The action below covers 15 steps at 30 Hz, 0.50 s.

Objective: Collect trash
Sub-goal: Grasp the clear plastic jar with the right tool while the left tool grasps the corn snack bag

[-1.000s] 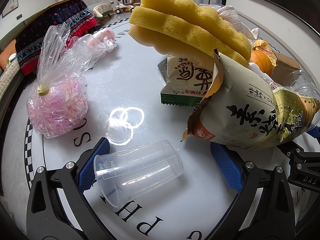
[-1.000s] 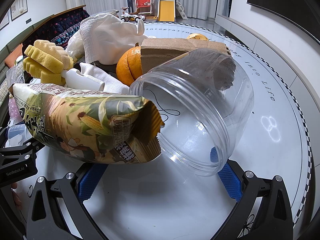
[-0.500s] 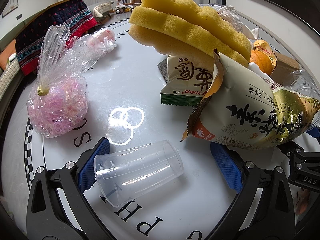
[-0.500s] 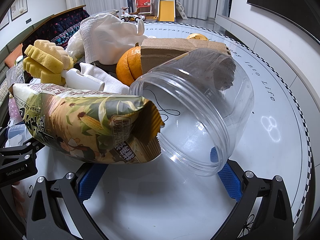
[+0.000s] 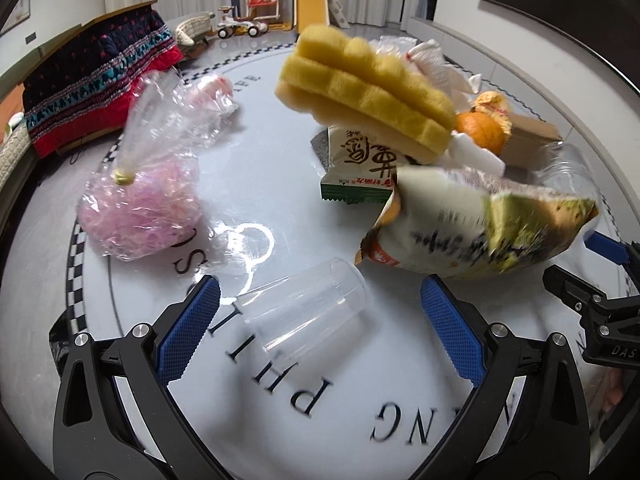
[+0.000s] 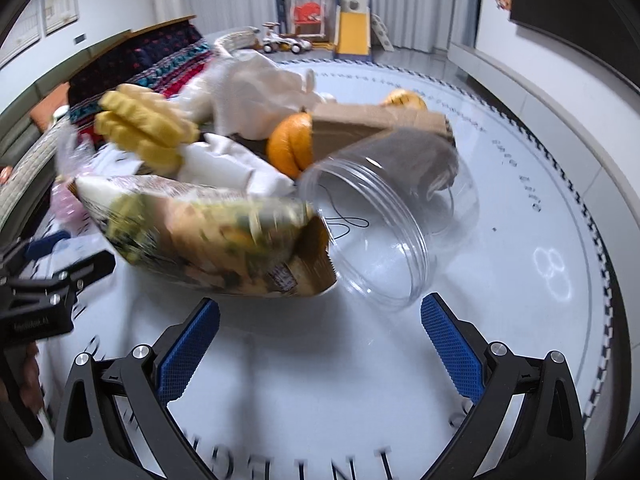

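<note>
A clear plastic cup (image 5: 304,308) lies on its side on the white table, between the fingers of my open left gripper (image 5: 320,320). A torn snack bag (image 5: 476,228) lies to its right and shows in the right wrist view (image 6: 212,240) too. A clear plastic jar (image 6: 392,220) lies on its side ahead of my open, empty right gripper (image 6: 320,340). A green-edged wrapper (image 5: 360,168) sits under a yellow sponge (image 5: 368,92).
A tied bag of pink shreds (image 5: 140,196) lies at the left. An orange (image 6: 292,148), a cardboard box (image 6: 372,128), white cloths (image 6: 260,84) and a white bottle (image 6: 216,164) crowd the table's middle. The right gripper's body (image 5: 600,320) shows at the left view's right edge.
Both grippers have pulled back and risen a little, so the cup, bag and jar look farther away. Both views are now motion-blurred.
</note>
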Motion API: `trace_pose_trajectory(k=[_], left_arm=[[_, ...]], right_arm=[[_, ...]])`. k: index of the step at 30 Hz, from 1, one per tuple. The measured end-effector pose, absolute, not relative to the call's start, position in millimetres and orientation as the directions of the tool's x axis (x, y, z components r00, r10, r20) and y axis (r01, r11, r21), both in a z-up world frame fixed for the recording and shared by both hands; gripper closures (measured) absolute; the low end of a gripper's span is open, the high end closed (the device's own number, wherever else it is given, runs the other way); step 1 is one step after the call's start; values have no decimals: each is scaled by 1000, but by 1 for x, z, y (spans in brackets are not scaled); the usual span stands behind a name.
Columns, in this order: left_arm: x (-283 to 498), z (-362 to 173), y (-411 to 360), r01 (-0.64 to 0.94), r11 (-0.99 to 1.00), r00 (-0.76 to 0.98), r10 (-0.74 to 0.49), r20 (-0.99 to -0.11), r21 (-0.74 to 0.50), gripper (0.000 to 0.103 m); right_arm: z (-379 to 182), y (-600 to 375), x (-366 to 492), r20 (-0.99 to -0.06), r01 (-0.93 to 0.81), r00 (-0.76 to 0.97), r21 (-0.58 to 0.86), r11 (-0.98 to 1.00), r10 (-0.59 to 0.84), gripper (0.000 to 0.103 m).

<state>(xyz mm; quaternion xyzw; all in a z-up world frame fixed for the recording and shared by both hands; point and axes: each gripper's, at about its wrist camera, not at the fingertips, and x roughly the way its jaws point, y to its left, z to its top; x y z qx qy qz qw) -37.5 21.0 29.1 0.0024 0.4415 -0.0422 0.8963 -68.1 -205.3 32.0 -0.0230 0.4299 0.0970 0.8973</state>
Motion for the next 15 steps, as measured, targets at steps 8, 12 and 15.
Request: trace_pose_trajectory(k=[8, 12, 15], left_arm=[[-74, 62, 28, 161, 986, 629, -137, -765, -44, 6], [-85, 80, 0, 254, 967, 655, -154, -739, 24, 6], [-82, 83, -24, 329, 941, 659, -168, -734, 80, 6]], right_arm=[[71, -222, -104, -749, -286, 624, 47, 957, 223, 3], [83, -241, -99, -745, -244, 632, 67, 967, 212, 3], [83, -254, -90, -751, -196, 636, 65, 978, 177, 3]])
